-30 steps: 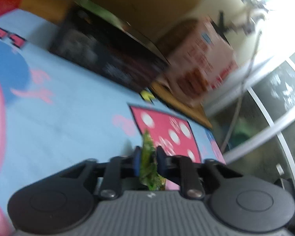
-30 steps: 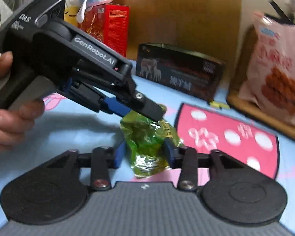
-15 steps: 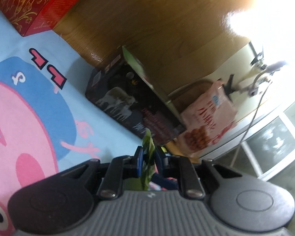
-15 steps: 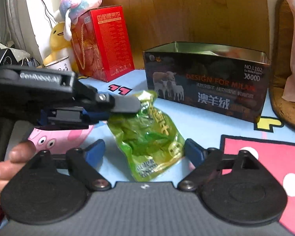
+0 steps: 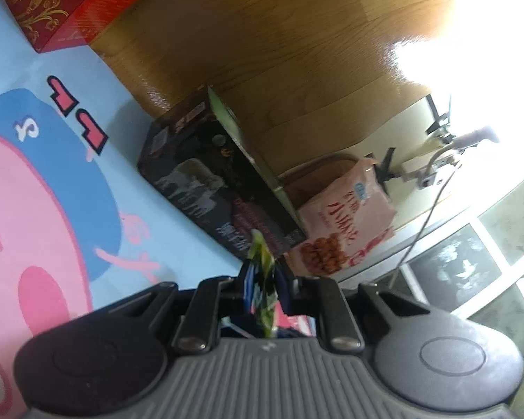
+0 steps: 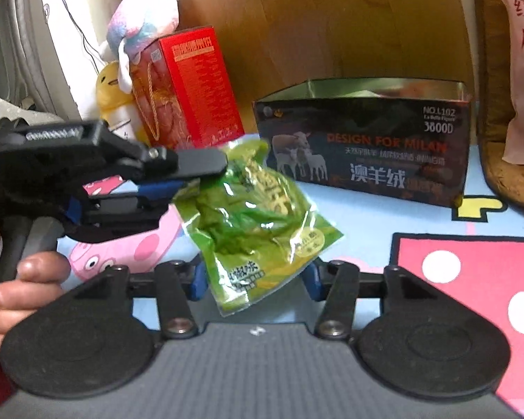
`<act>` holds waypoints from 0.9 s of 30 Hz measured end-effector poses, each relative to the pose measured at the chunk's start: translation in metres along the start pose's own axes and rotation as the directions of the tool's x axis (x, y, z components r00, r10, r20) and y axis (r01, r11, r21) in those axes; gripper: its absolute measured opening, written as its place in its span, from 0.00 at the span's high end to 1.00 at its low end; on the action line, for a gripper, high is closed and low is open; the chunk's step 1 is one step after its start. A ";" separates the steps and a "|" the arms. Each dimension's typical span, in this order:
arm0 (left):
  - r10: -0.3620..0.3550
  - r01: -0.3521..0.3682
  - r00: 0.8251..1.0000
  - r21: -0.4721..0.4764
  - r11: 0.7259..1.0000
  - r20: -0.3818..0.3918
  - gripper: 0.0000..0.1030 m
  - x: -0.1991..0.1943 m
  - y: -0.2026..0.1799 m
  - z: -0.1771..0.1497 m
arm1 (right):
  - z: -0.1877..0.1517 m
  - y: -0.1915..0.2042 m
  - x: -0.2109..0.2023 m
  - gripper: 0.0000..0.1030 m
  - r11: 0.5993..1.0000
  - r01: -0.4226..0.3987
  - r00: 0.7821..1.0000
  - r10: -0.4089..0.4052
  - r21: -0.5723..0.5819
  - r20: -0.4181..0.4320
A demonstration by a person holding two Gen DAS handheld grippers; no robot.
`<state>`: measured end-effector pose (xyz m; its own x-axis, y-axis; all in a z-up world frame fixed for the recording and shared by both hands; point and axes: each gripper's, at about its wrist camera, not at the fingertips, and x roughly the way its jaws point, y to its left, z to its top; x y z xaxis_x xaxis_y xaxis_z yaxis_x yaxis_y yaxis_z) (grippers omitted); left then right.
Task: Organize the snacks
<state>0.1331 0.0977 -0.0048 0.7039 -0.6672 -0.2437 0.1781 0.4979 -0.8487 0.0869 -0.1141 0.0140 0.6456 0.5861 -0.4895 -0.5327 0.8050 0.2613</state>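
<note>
Green and glossy, the snack pouch (image 5: 262,279) shows edge-on in the left wrist view, pinched between the left claw (image 5: 263,288) fingers above the cartoon mat (image 5: 70,160). Far beyond stand the open dark box (image 5: 213,188) and a pink snack bag (image 5: 346,223).

From the right wrist, the left claw (image 6: 195,174) grips the pouch's (image 6: 255,220) top left corner; it hangs between the spread fingers of the right claw (image 6: 255,279), whose pads stand apart from it. A red carton (image 6: 188,90) stands far left.

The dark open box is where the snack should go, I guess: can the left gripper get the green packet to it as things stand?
Probably yes: the left gripper grips the green packet, and only bare mat lies before the dark open box.
</note>
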 end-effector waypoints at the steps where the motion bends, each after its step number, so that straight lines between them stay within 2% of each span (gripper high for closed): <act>1: 0.018 -0.018 1.000 0.004 1.000 -0.005 0.87 0.002 0.001 -0.001 | 0.000 0.000 -0.001 0.49 1.000 0.001 1.000 -0.001 0.000 0.008; 3: 0.059 -0.059 0.998 0.017 0.998 -0.013 0.86 0.005 0.001 -0.002 | 0.000 -0.001 -0.003 0.50 1.000 0.009 1.000 -0.010 0.008 0.022; 6: 0.097 -0.096 0.995 0.035 0.995 -0.018 0.85 0.008 0.002 -0.003 | 0.000 -0.004 -0.004 0.73 1.000 0.008 1.000 -0.009 0.024 0.028; 7: 0.104 -0.103 0.994 0.040 0.994 -0.016 0.85 0.007 0.002 -0.004 | 0.000 -0.004 -0.004 0.74 1.000 0.012 1.000 -0.013 0.025 0.025; 16: 0.162 -0.161 0.987 0.040 0.986 0.001 0.83 0.006 0.005 -0.003 | 0.000 -0.006 -0.006 0.70 0.999 0.028 0.999 -0.029 0.045 0.027; 17: 0.166 -0.166 0.986 0.044 0.985 -0.002 0.83 0.007 0.005 -0.003 | 0.000 -0.006 -0.005 0.68 0.999 0.030 0.999 -0.031 0.046 0.026; 19: 0.178 -0.177 0.984 0.047 0.983 -0.010 0.81 0.009 0.005 -0.004 | 0.000 -0.006 -0.006 0.56 0.999 0.021 0.999 -0.022 0.045 0.027; 21: 0.201 -0.200 0.979 0.047 0.979 -0.019 0.81 0.013 0.005 -0.004 | 0.000 -0.004 -0.008 0.51 0.999 0.008 0.999 -0.009 0.035 0.038; 27: 0.204 -0.203 0.978 0.035 0.978 -0.031 0.81 0.014 0.009 -0.005 | 0.001 -0.006 -0.010 0.49 0.998 -0.020 0.999 0.017 0.055 0.047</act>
<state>0.1414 0.0900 -0.0180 0.7040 -0.5680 -0.4263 0.0555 0.6424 -0.7644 0.0843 -0.1246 0.0177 0.6613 0.6035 -0.4455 -0.5146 0.7971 0.3159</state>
